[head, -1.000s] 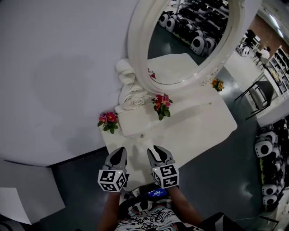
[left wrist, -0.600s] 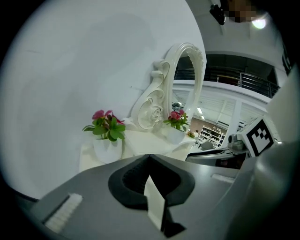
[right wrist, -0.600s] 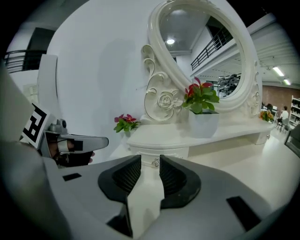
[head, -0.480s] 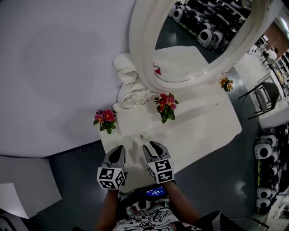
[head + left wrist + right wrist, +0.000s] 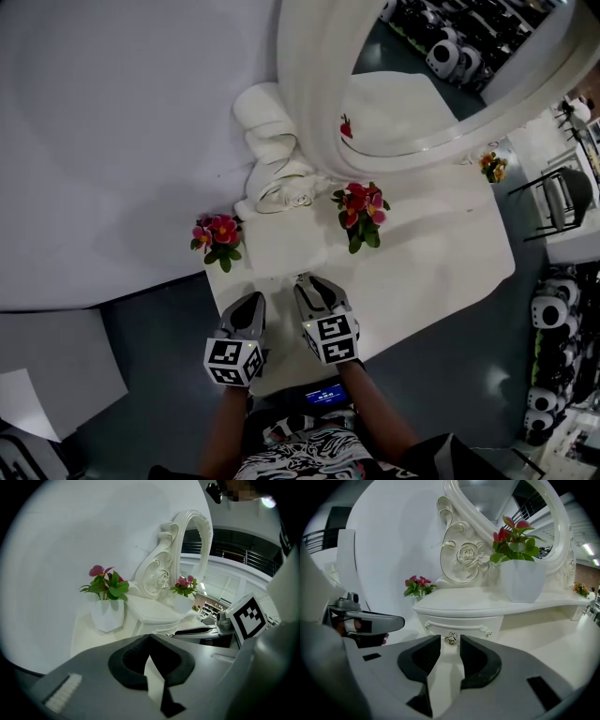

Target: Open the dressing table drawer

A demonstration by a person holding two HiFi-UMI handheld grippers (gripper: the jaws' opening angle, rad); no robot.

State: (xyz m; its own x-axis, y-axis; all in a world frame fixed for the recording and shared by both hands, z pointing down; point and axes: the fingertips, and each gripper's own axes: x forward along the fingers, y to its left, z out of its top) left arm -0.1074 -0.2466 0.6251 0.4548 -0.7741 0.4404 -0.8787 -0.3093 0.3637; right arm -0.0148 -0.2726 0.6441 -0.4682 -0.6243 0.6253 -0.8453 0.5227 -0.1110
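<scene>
The white dressing table point(image 5: 441, 272) carries a small raised drawer box point(image 5: 277, 246) below the oval mirror point(image 5: 309, 112). In the right gripper view the drawer front point(image 5: 461, 623) has a silver knob point(image 5: 450, 638) at its middle. My right gripper point(image 5: 450, 649) faces it with its jaws opening. The knob sits just beyond the tips and nothing lies between the pads. From above, the right gripper point(image 5: 312, 283) reaches the box's near edge. My left gripper point(image 5: 251, 302) hangs beside it to the left, over the table's front edge. Its pads point(image 5: 149, 639) meet at the tips on nothing.
Two pots of pink flowers flank the drawer box: one on the left point(image 5: 217, 234), one on the right point(image 5: 361, 211). A carved rose scroll point(image 5: 277, 178) rises behind it. A black chair point(image 5: 562, 202) and round white machines point(image 5: 548, 309) stand on the dark floor at the right.
Both grippers have come forward and lower toward the small drawer box. The right gripper's tips now reach its near edge, and the left gripper has followed beside it.
</scene>
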